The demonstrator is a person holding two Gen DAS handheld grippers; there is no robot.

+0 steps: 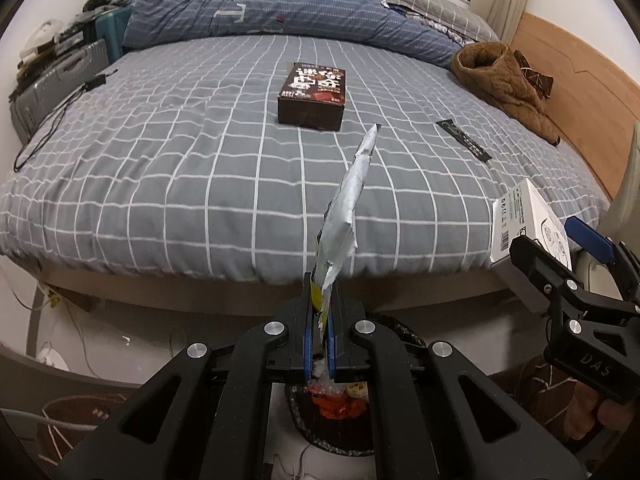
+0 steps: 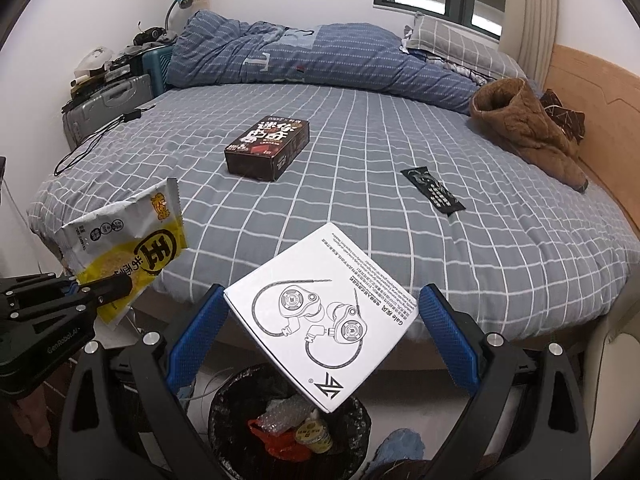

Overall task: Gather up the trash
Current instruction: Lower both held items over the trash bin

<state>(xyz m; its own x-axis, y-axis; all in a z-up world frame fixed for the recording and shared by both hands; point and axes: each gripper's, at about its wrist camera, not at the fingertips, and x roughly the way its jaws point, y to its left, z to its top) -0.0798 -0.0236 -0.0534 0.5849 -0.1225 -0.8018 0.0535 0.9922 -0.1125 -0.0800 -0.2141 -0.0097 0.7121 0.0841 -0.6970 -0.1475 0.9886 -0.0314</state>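
Step in hand: carrying two pieces of trash from the bed (image 2: pixel 360 152) to the bin (image 2: pixel 224 408) on the floor at its foot, I'd say
Left gripper (image 1: pixel 320 320): pressed tight on the bottom edge of a torn snack wrapper (image 1: pixel 348 208), which sticks up edge-on above the jaws
Right gripper (image 2: pixel 320 332): spread wide yet pinching a white earphone box (image 2: pixel 320 312) by two opposite corners
Bin: black, already holding red and bubble-wrap scraps, directly under both grippers
Doing it well: bring each load squarely over the bin mouth before letting go; the box sits cornerwise, so lower it close or it may tip onto the rim
Wrapper tip: light and floppy, so it may drift off to the side; release low
Left on the bed: a dark box (image 2: pixel 267 148) and a black sachet (image 2: pixel 434 190), still to collect
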